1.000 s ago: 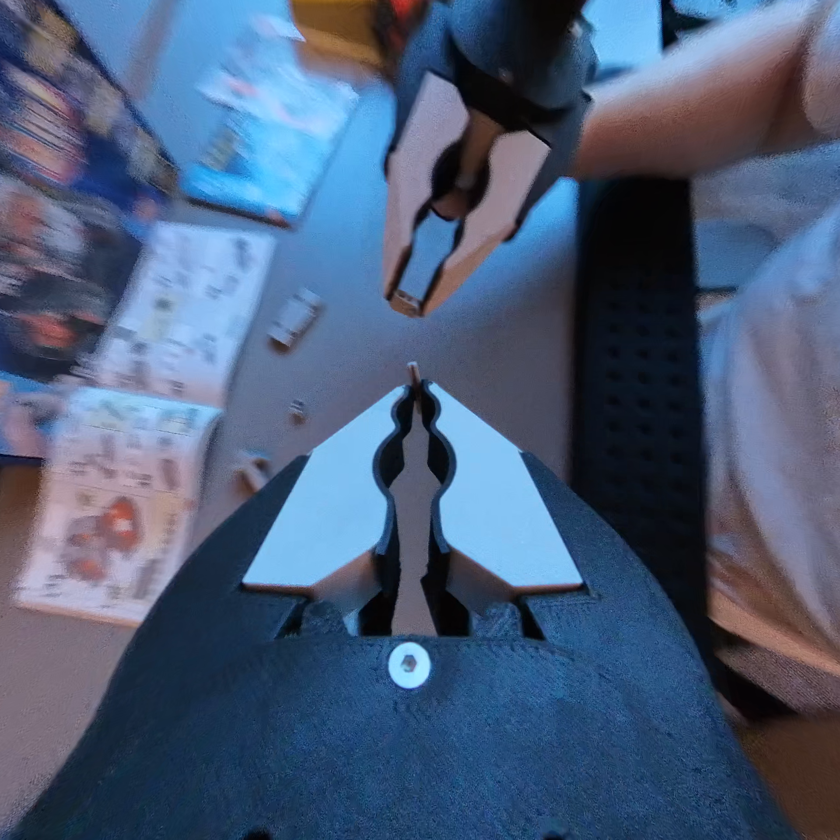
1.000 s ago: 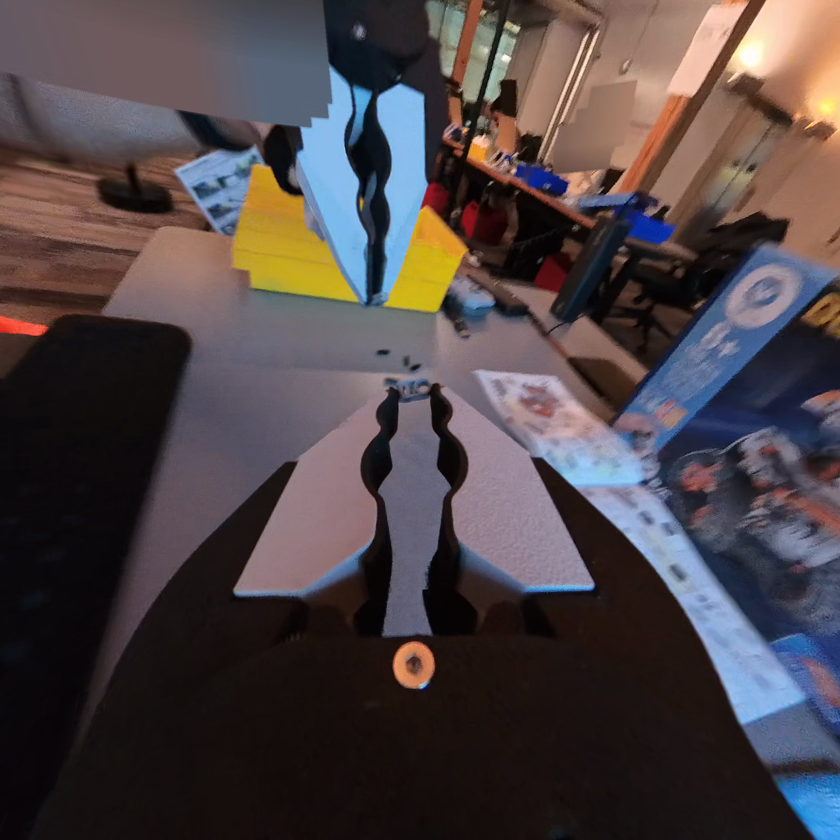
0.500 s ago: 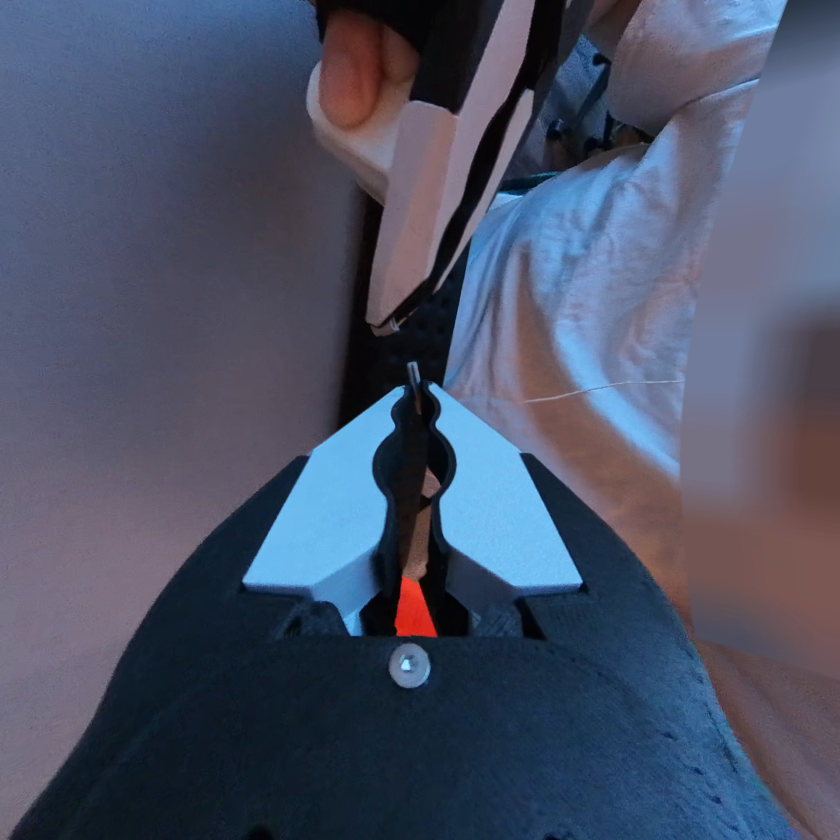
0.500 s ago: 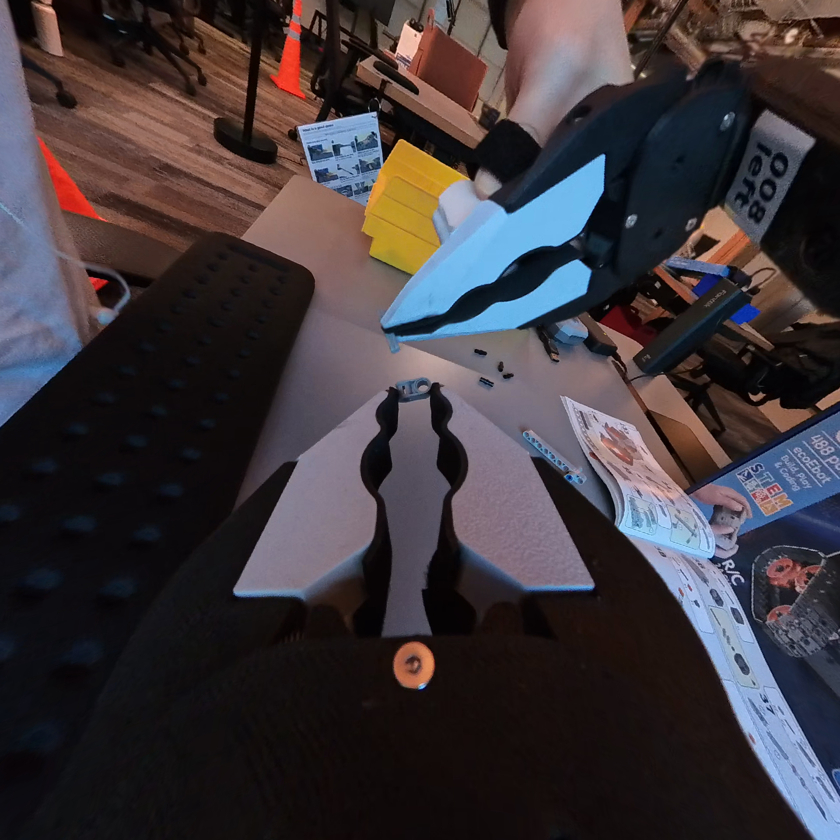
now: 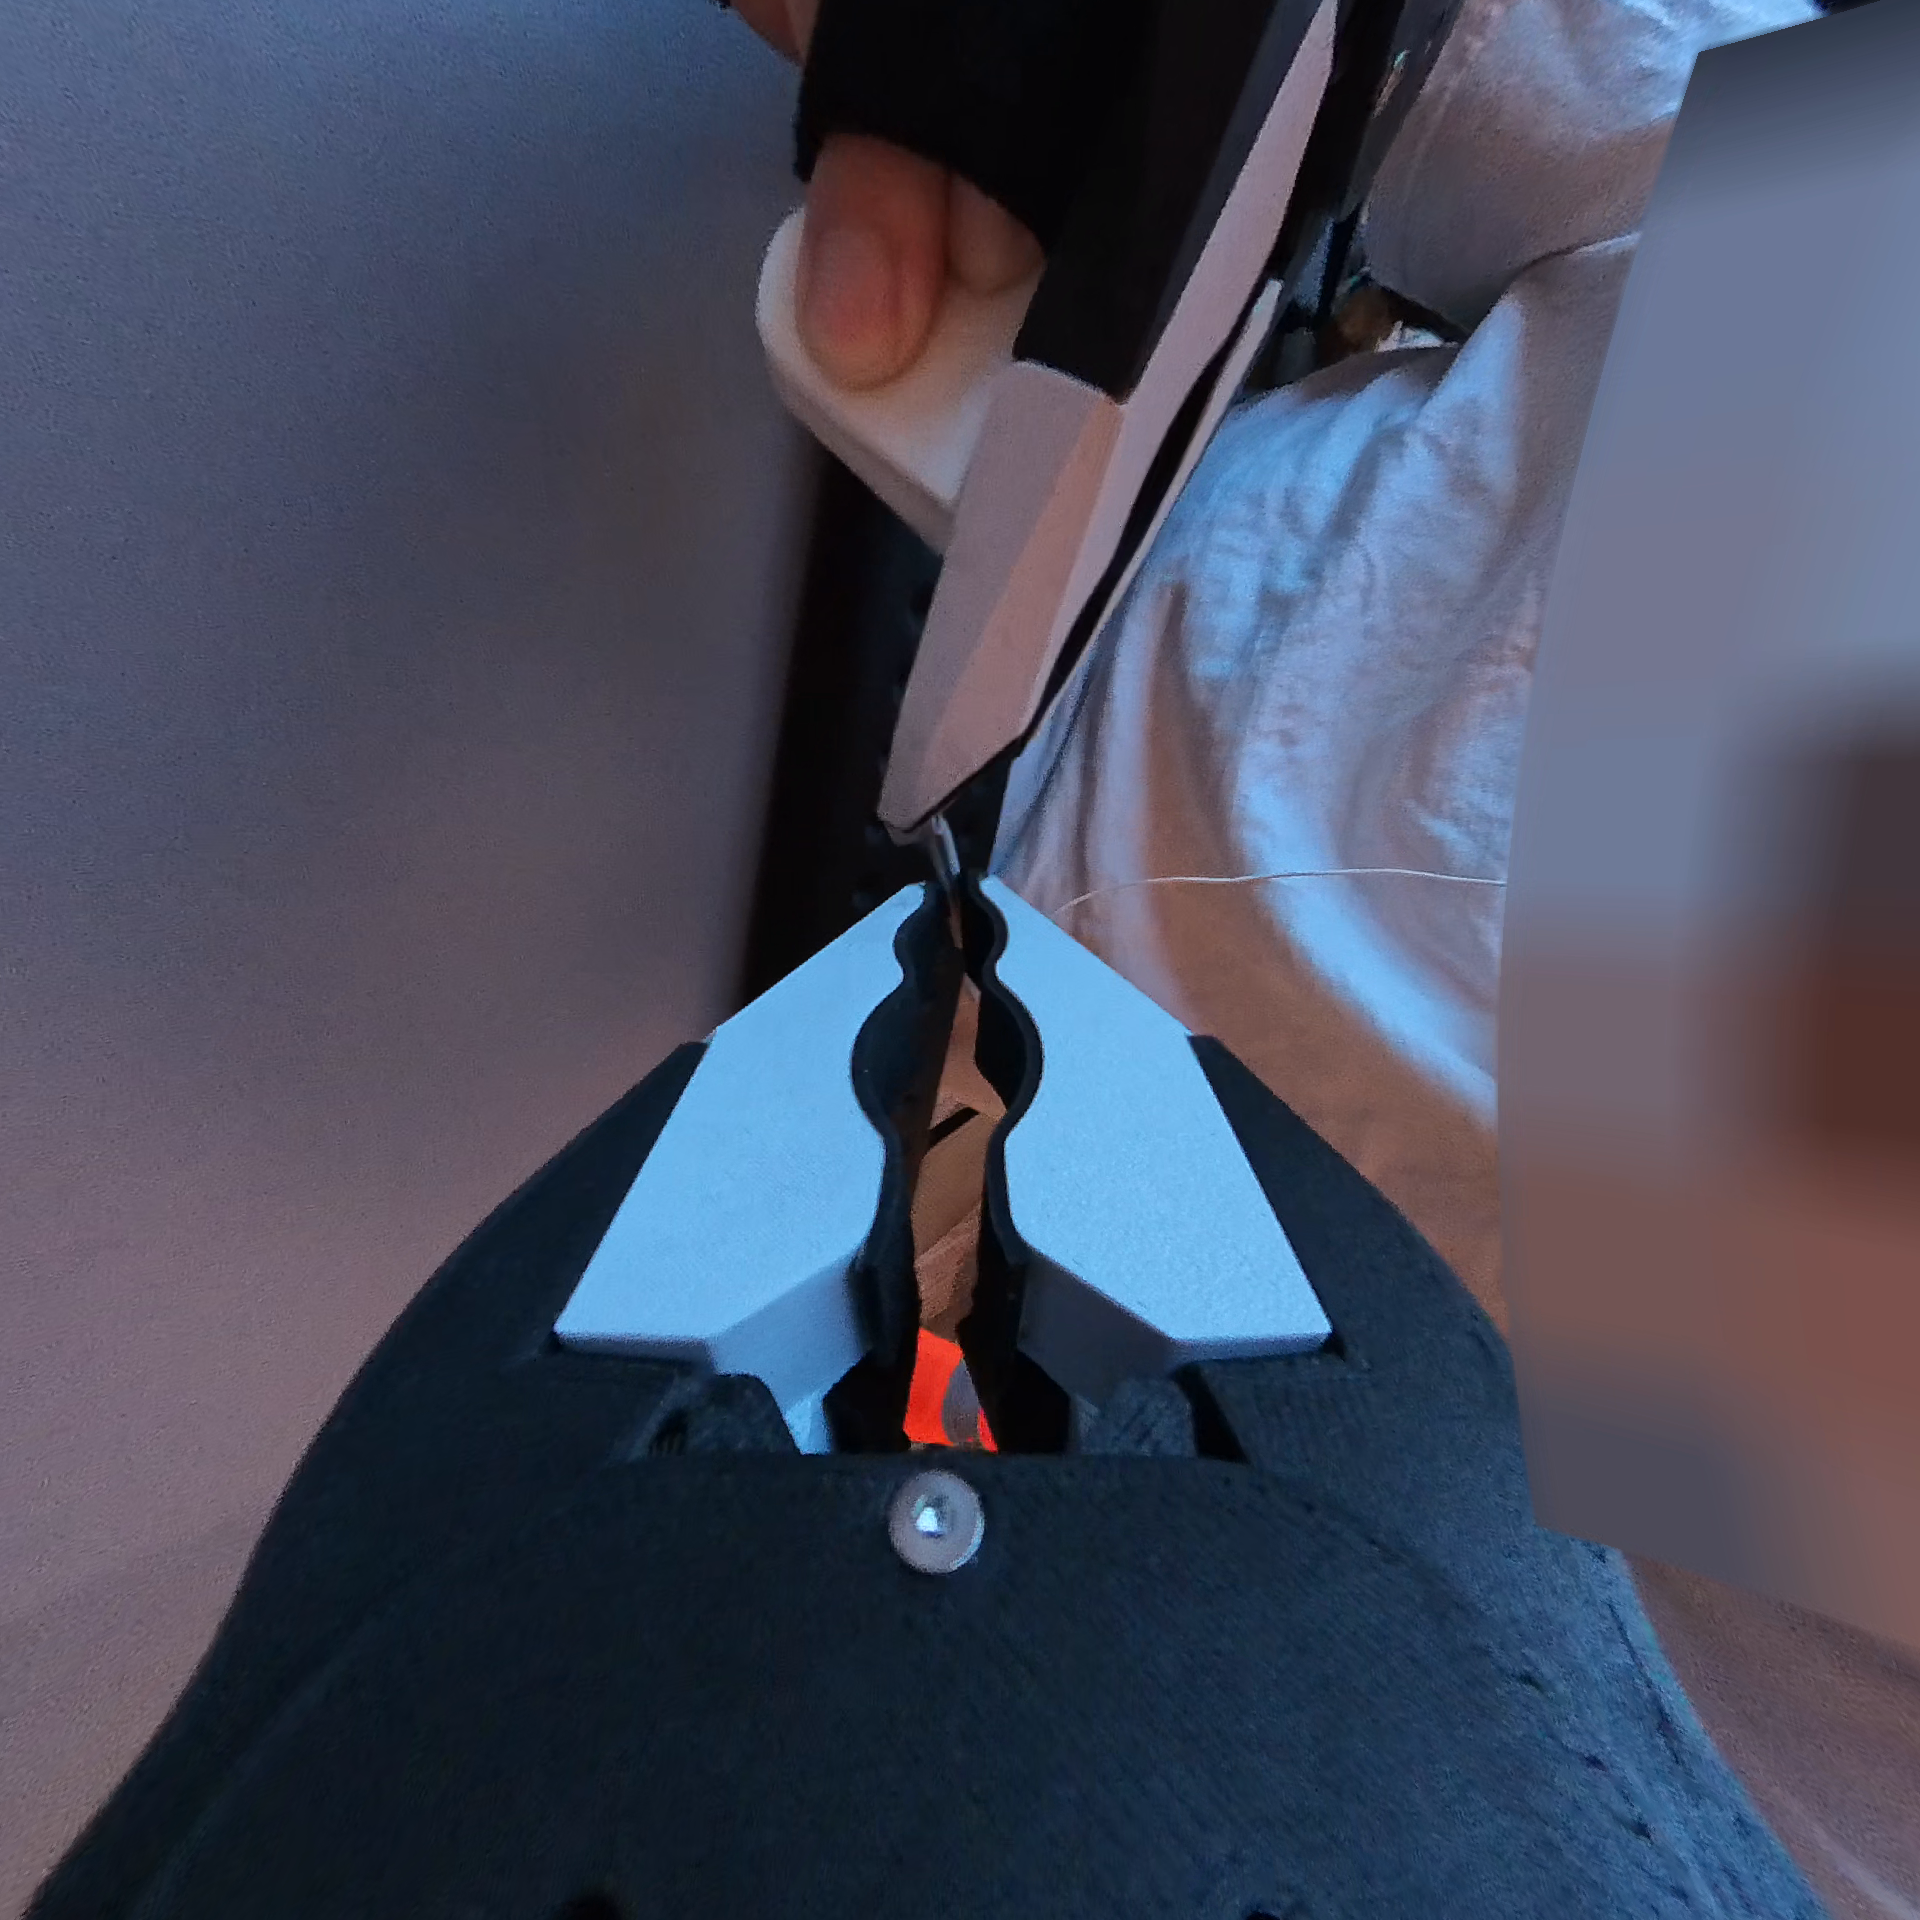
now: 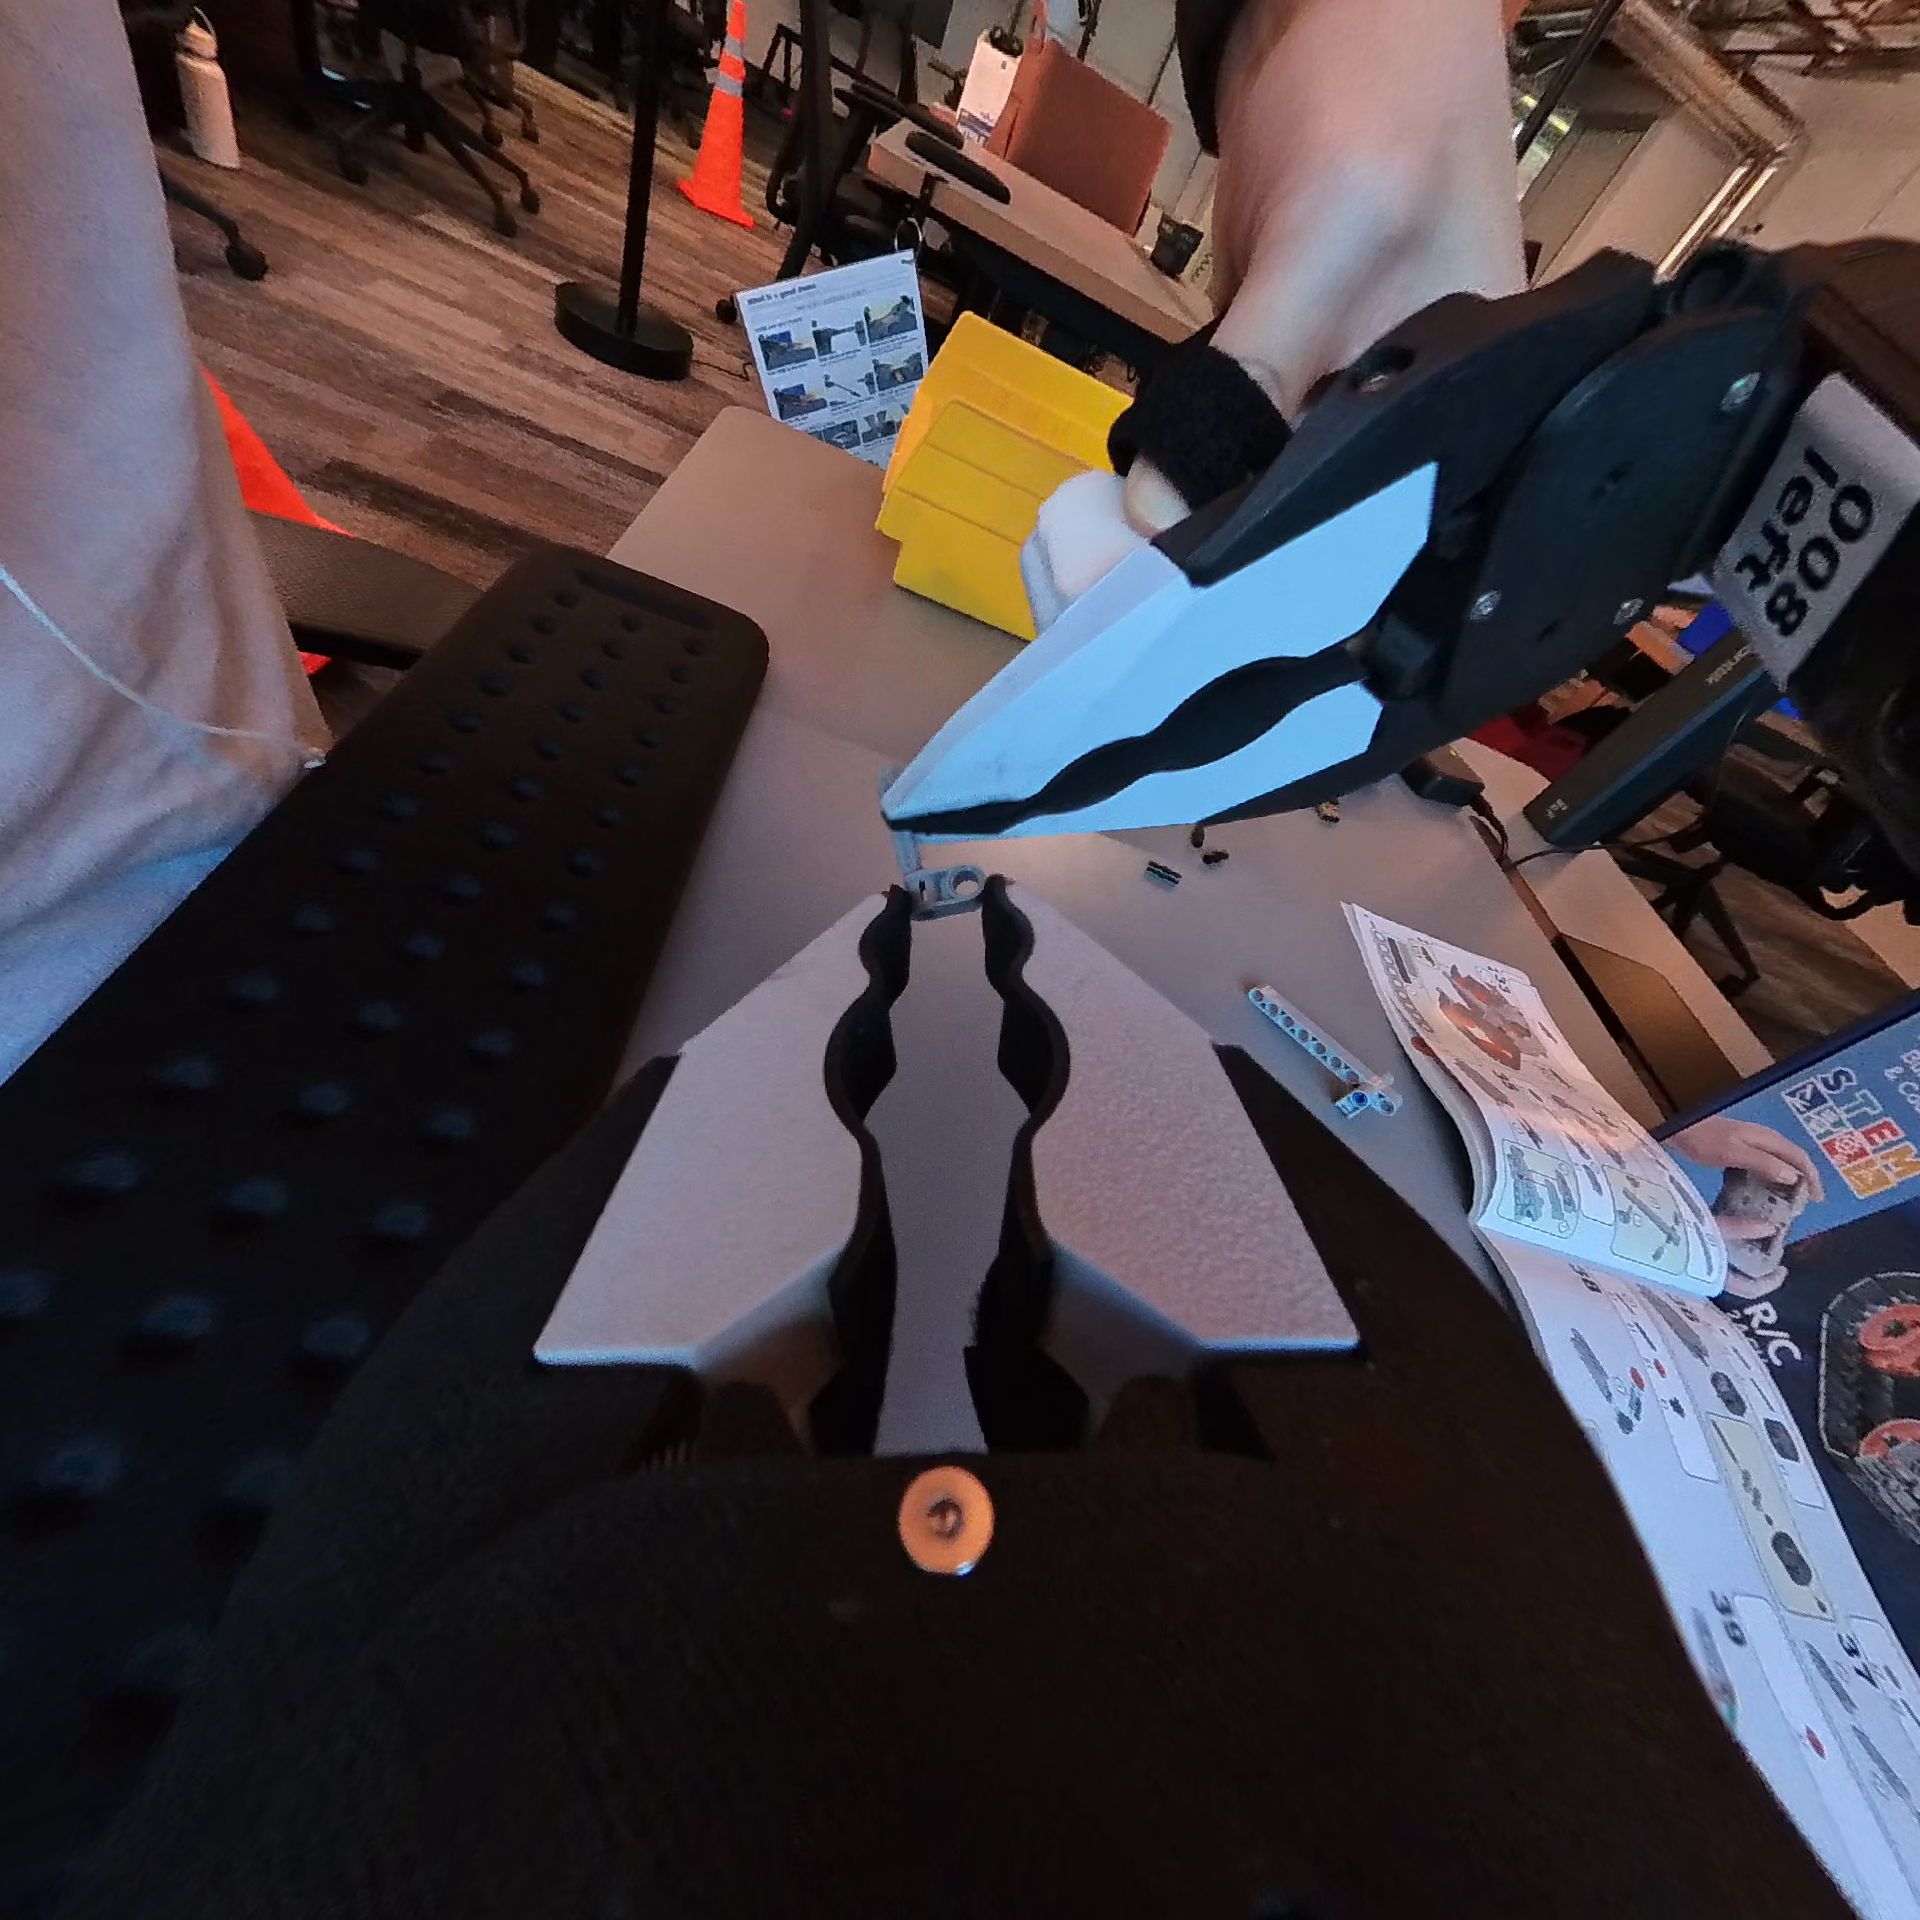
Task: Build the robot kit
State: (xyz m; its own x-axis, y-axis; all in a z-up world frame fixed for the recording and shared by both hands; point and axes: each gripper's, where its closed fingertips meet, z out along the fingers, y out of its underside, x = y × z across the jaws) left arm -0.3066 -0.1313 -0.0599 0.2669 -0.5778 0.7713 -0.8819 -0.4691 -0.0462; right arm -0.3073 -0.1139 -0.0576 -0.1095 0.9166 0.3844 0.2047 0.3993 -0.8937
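Table [image 6: 790,665], grey, carrying all loose items. Black perforated chair back [image 6: 343,935] just off the near left edge. Boxed building kit [image 6: 1829,1226] at the near right edge, printed instruction sheets [image 6: 1538,1132] beside it. Yellow bins [image 6: 987,468] stacked at the far edge, a picture card [image 6: 836,353] standing behind them.

Left gripper [image 6: 899,816] entering from the right, held above the table, pressed together on a thin grey pin [image 6: 908,847]. Right gripper [image 6: 943,891] pinching a small grey holed connector piece [image 6: 951,888] at the tips, fingers otherwise parted along their length. Pin touching the connector's left end; both clear of the table.

Grey holed beam [image 6: 1314,1044] lying near the sheets. Small dark pegs [image 6: 1184,868] scattered mid-table.
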